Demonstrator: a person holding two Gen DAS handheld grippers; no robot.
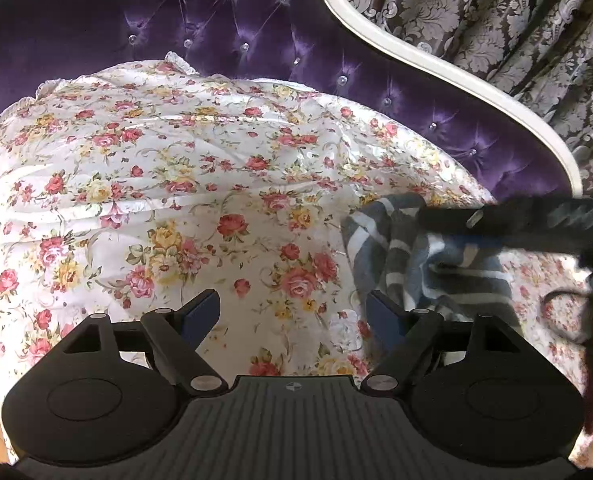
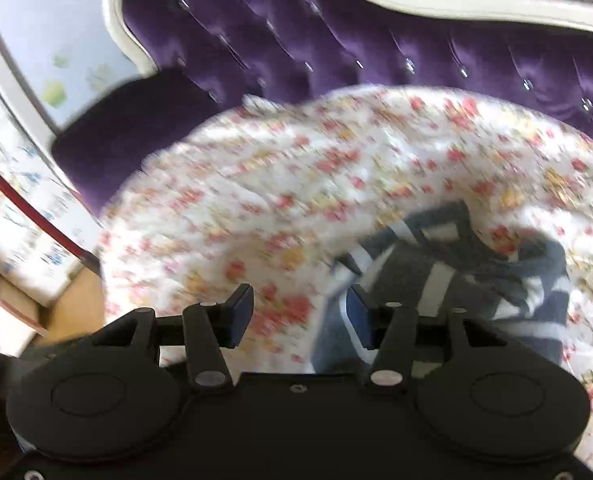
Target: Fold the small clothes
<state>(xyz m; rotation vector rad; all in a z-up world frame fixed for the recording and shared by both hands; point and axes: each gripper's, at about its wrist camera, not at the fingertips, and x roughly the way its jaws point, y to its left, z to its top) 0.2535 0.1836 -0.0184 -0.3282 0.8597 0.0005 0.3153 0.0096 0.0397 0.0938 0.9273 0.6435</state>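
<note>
A crumpled grey garment with white stripes lies on the floral sheet, to the right of my left gripper. That gripper is open, with only sheet showing between its blue-padded fingers. The right gripper's dark body reaches in over the garment from the right. In the blurred right wrist view, the right gripper stands open low over the sheet. The garment lies past and around its right finger. Its pads press on nothing that I can see.
The floral sheet covers a seat with a purple tufted backrest and a curved white frame. A patterned curtain hangs behind. Wooden floor and a purple armrest lie to the left.
</note>
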